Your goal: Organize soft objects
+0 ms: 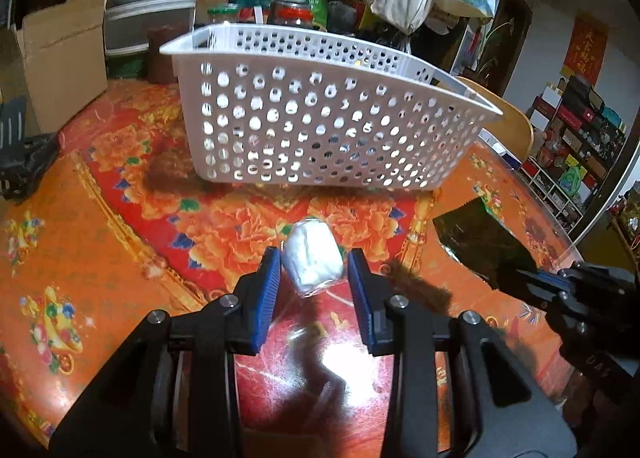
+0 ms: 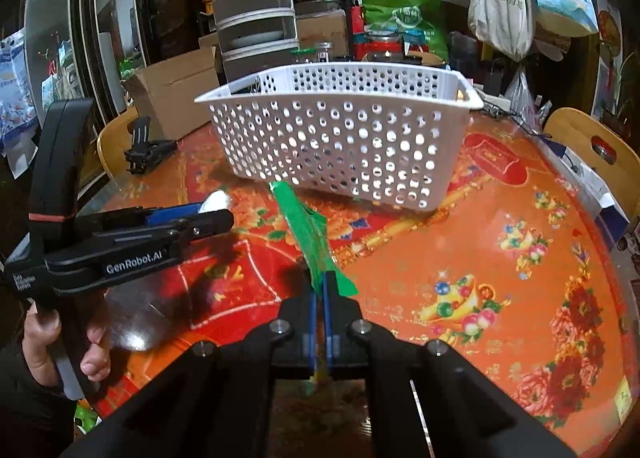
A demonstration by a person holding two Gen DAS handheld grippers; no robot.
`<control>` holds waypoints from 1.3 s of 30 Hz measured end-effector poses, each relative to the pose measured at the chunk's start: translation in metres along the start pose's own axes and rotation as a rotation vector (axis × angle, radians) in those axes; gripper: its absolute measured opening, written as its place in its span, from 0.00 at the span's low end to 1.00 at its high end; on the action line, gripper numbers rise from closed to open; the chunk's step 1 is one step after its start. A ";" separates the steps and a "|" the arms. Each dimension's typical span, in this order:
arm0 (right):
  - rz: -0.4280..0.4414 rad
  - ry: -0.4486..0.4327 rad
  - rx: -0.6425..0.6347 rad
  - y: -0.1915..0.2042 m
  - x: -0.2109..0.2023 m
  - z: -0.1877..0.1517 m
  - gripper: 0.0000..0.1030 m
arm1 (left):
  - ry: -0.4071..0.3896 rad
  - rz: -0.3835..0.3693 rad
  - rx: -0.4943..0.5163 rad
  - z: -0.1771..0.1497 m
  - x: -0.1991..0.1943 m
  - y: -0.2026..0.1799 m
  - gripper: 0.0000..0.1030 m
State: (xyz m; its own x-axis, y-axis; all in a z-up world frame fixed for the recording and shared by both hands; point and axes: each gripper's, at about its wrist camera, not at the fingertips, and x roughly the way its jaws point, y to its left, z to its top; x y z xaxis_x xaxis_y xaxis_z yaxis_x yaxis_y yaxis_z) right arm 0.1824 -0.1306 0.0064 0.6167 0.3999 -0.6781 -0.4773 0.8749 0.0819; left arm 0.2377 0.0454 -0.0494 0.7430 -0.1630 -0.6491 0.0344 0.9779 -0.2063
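Cluttered shelves, hanging tote bags and cardboard boxes ring a round table (image 1: pixel 120 218) covered in a glossy red-and-orange floral cloth. Near the table's middle stands a white perforated plastic basket (image 1: pixel 320 114), its long holed wall facing both cameras, and everything else sits in front of it on the camera side. Just before that wall, the left gripper (image 1: pixel 314 270) has its blue-padded jaws narrowly parted around a small white soft roll in clear wrap (image 1: pixel 314 258); the left pad touches the roll's side, while whether the right pad presses it is hard to tell. In the right wrist view only a white tip of the roll (image 2: pixel 218 200) shows beyond the left gripper's black fingers (image 2: pixel 192 224), and a hand (image 2: pixel 60 342) grips that tool's handle at the frame's left edge. To the right of the roll, still in front of the basket, the right gripper (image 2: pixel 322 290) is clamped tight on one end of a flat green packet (image 2: pixel 308 230), which stretches from the jaws toward the basket's foot, its far end just short of the wall. From the left wrist view the same packet looks dark and glossy (image 1: pixel 480 246). A black clamp-like tool (image 2: pixel 146 152) lies on the table to the basket's left.
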 end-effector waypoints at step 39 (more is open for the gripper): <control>0.068 0.104 0.068 -0.040 0.021 0.044 0.39 | -0.090 0.006 0.051 0.095 -0.054 -0.019 0.31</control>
State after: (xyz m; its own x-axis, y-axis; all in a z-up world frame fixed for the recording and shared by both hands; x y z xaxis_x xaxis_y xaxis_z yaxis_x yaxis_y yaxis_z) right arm 0.2413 -0.1451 0.0210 0.5145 0.4315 -0.7410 -0.4704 0.8645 0.1768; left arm 0.2608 0.0484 0.0589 0.8001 -0.1474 -0.5815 0.0622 0.9845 -0.1639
